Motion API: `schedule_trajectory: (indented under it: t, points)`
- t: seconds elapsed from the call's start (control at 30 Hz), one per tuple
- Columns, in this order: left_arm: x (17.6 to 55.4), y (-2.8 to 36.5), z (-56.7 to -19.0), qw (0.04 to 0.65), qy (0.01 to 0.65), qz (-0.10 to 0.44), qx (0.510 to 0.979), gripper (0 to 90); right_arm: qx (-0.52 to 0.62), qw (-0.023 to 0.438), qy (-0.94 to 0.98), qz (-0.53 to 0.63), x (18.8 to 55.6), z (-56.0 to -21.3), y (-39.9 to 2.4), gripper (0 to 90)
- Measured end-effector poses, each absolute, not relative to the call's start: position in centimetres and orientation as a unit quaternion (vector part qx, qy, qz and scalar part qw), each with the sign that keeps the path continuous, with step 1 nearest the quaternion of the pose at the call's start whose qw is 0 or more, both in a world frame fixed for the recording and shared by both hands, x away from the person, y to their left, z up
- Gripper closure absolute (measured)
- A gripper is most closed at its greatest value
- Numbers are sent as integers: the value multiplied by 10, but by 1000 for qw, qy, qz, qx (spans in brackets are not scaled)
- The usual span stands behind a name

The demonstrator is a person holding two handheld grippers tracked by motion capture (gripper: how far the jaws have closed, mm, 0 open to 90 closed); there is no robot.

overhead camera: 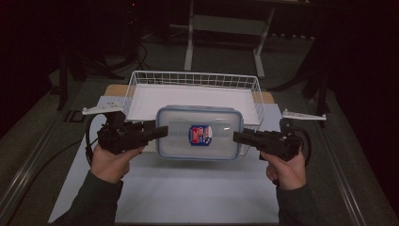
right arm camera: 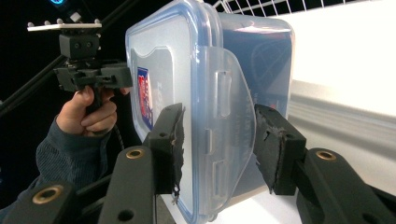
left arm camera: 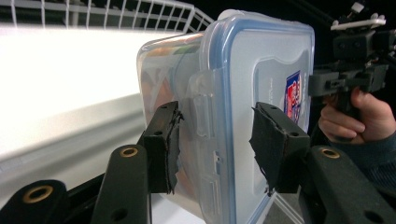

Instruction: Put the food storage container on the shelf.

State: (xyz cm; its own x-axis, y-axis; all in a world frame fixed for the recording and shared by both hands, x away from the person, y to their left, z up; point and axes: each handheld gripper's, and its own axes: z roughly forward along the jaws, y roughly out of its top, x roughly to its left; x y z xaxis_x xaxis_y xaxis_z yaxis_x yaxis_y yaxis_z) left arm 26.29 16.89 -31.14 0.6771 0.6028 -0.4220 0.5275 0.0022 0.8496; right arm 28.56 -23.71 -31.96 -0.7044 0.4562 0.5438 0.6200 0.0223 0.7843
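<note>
Lidded clear box (overhead camera: 199, 133) held over table, contents unclear; wire basket (overhead camera: 193, 80) behind.

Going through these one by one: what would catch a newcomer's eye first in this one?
The clear lidded box with a blue seal and a red-and-blue label, held off the white table at centre. The left gripper and right gripper clamp its two short ends, jaws over the side latches. Just behind it stands a white wire basket.
</note>
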Motion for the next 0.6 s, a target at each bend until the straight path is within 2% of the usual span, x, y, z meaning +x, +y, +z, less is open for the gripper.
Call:
schedule_trajectory:
  t: [0.3,0.6]
  points:
    - [276,169,-288,591,398,42,700,521,-371,60,-711,-595,298,-296,-236,544]
    - [296,171,-280,597,414,36,686,522,-381,59,-714,-584,317,-286,-232,533]
